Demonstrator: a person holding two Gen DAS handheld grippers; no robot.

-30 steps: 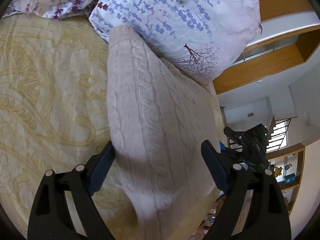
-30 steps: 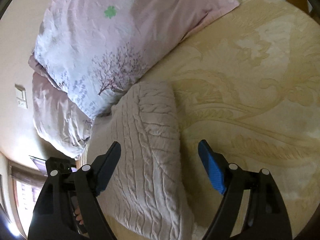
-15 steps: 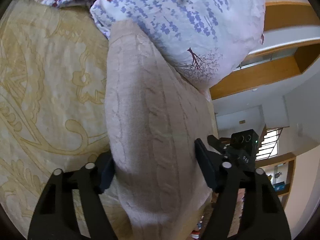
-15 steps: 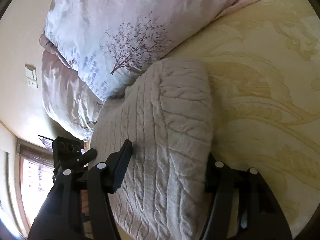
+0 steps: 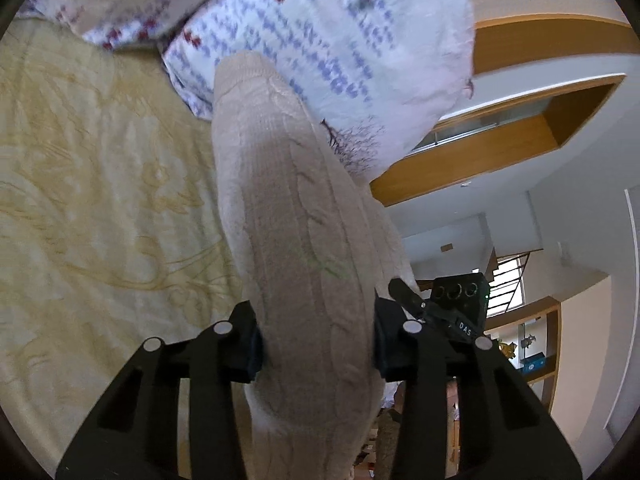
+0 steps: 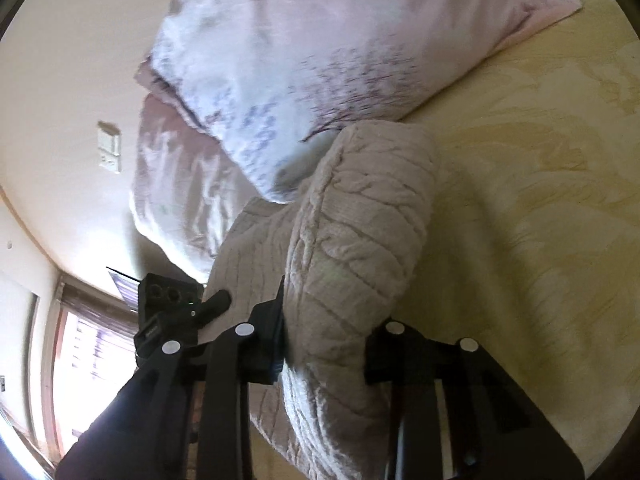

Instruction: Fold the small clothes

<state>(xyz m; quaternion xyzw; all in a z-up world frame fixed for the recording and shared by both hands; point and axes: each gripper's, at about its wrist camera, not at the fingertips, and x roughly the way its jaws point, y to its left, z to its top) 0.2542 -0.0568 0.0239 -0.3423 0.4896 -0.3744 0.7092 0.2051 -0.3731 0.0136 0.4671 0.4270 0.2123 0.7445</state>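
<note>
A beige cable-knit sweater [image 5: 280, 200] lies folded lengthwise on the yellow patterned bedspread [image 5: 100, 200], its far end against a floral pillow [image 5: 328, 40]. My left gripper [image 5: 318, 344] is closing on the near edge of the fold, and both pads press into the bunched knit. My right gripper [image 6: 326, 348] is also closing, pinching the sweater [image 6: 368, 208] at its other near corner, where the fabric bulges up between the pads. Each gripper shows in the other's view: the right gripper [image 5: 452, 308] just to the right, the left gripper [image 6: 172, 312] at the lower left.
Floral pillows [image 6: 320, 40] lean against the wall at the head of the bed. The bedspread [image 6: 540, 200] stretches away beside the sweater. Off the bed's edge I see wooden shelving [image 5: 532, 344] and a window [image 6: 92, 344].
Both pairs of jaws have narrowed from wide open onto the sweater's edge. The gripped fold has lifted and bunched up, and both views have tilted upward.
</note>
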